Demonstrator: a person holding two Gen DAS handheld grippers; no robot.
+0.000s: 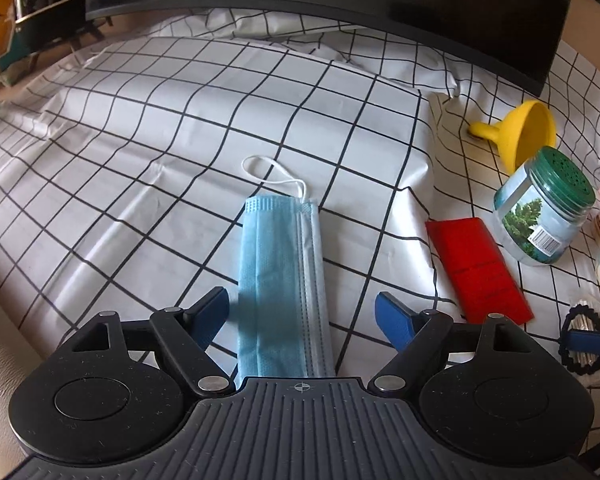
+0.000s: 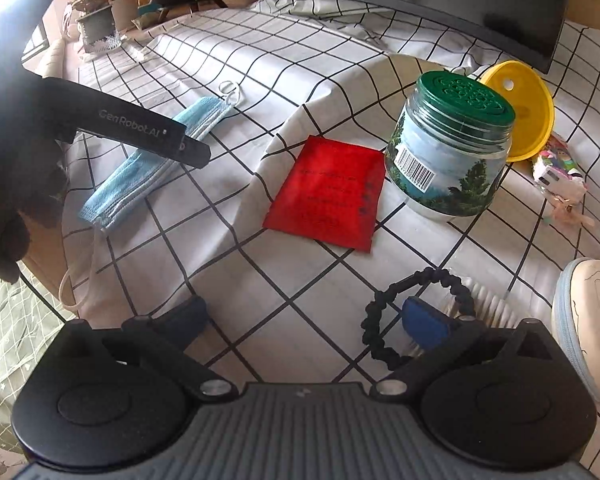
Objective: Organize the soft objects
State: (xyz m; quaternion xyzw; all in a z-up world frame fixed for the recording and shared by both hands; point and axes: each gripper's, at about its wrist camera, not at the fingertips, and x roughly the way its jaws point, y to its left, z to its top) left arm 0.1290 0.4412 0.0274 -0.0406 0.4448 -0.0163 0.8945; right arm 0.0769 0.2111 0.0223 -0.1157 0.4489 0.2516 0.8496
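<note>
Left claw [image 1: 302, 312] spread wide, folded blue mask [image 1: 280, 280] flat on the checked cloth [image 1: 140, 128] between its tips, untouched. Right claw [image 2: 304, 318] spread too, one tip inside a black scrunchie [image 2: 404, 316]. Red packet [image 2: 328, 192] beside jar [image 2: 448, 152].

The black left gripper [image 1: 302, 312] with blue finger pads [image 1: 210, 314] points steeply down, jaws spread wide. The matching black right gripper [image 2: 308, 320] also angles down, jaws wide apart. A dark-gloved hand [image 2: 8, 200] shows at nine o'clock in the right wrist view.
</note>
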